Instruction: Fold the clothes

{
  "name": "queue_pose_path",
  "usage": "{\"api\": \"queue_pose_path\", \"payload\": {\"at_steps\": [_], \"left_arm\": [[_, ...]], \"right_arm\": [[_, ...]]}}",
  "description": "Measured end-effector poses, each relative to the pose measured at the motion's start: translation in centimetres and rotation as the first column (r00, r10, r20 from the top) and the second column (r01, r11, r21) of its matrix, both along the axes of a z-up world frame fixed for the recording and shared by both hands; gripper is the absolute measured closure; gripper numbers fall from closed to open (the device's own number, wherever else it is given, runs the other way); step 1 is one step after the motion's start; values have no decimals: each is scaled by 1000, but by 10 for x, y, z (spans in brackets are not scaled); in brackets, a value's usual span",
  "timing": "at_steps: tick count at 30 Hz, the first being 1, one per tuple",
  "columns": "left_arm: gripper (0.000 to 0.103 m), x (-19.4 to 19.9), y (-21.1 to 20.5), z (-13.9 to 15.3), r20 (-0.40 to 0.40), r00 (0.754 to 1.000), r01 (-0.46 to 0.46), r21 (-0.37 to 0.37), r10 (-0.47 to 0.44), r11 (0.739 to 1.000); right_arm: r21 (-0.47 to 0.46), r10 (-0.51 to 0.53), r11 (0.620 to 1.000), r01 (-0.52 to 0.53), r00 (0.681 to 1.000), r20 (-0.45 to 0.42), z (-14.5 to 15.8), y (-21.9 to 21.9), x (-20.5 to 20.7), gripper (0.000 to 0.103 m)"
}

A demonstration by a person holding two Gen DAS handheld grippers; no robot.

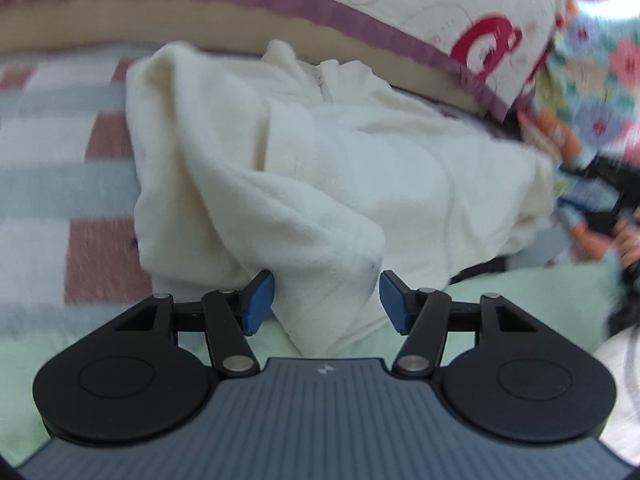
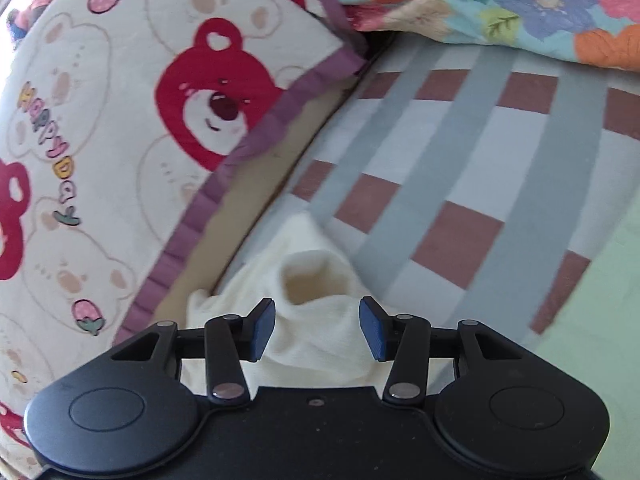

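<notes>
— Cream fleece zip-up garment (image 1: pixel 320 152)?
— Lying half folded on the checked bedsheet of grey, white and dusty-pink squares (image 1: pixel 60 168), collar and zip at the far end, long axis running near to far, one sleeve end drooping towards the near side.
— Left gripper (image 1: pixel 326 300)?
— Spread, blue pads either side of that near fold, not pinching it.
— Right gripper (image 2: pixel 316 328)?
— Also spread, over an open cuff (image 2: pixel 312 280); no grip.
— Surroundings?
— Bear-print cream pillow with purple trim (image 2: pixel 120 140) along the far-left edge, flowered quilt (image 2: pixel 520 8) far right, pale green blanket (image 1: pixel 520 292) nearest.
</notes>
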State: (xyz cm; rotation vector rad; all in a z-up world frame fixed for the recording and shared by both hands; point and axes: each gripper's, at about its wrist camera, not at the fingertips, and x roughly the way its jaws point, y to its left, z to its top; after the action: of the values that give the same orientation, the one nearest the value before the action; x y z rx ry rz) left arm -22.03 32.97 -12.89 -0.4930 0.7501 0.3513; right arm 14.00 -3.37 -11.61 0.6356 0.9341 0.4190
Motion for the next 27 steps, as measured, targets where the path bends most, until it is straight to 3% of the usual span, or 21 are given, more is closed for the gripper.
{"api": "queue_pose_path", "payload": {"at_steps": [3,6,7,8,9,11,15,17,20,21,22,23,24,26,27], "left_arm": [[44,11,0,-2,-36,999,2,44,-1,999],[43,11,7,-9,-26,999,-29,-20,29,999],[48,10,11,-12,-19,999,-44,-53,43,998],[71,9,13,-13,-15,998,-57,-70,56,996],[81,7,16,-15,-11,998,-68,-85,68,994],[89,4,17,-12,-3,998,-68,-50,68,996],[90,-1,12,-3,24,998,-63,9,63,998],[88,0,12,-3,14,998,-66,8,66,998],[81,0,15,-9,12,995,-99,-40,99,994],[79,0,17,-11,15,994,-105,-55,106,993],[77,0,19,-13,18,994,-110,-70,111,992],[77,2,20,-14,17,994,-109,-67,111,992],[77,3,21,-14,14,994,-108,-61,109,992],[91,5,19,-7,22,995,-100,-21,100,995],[91,3,15,0,36,995,-89,17,89,996]], "right_arm": [[5,-22,1000,22,1000,3,-1,-7,5,49],[68,55,996,-56,998,3,-5,-5,9,47],[67,95,993,-96,995,15,-5,-1,8,46],[57,131,990,-132,991,28,-4,3,7,45],[33,148,988,-150,988,45,-4,8,5,45],[-50,158,987,-154,983,89,-2,17,2,41],[-241,161,963,-121,975,154,-3,36,2,33],[-254,174,957,-140,978,117,-11,41,7,33],[-193,167,968,-158,986,31,-25,39,16,33],[-159,192,969,-187,981,12,-29,38,19,36],[-122,227,967,-226,974,-2,-32,37,21,76],[-81,241,967,-241,971,-12,-33,34,21,90],[-40,243,969,-244,970,-21,-32,30,20,90],[35,243,969,-243,970,6,-24,21,16,91],[74,238,968,-240,971,28,-17,16,13,91]]}}
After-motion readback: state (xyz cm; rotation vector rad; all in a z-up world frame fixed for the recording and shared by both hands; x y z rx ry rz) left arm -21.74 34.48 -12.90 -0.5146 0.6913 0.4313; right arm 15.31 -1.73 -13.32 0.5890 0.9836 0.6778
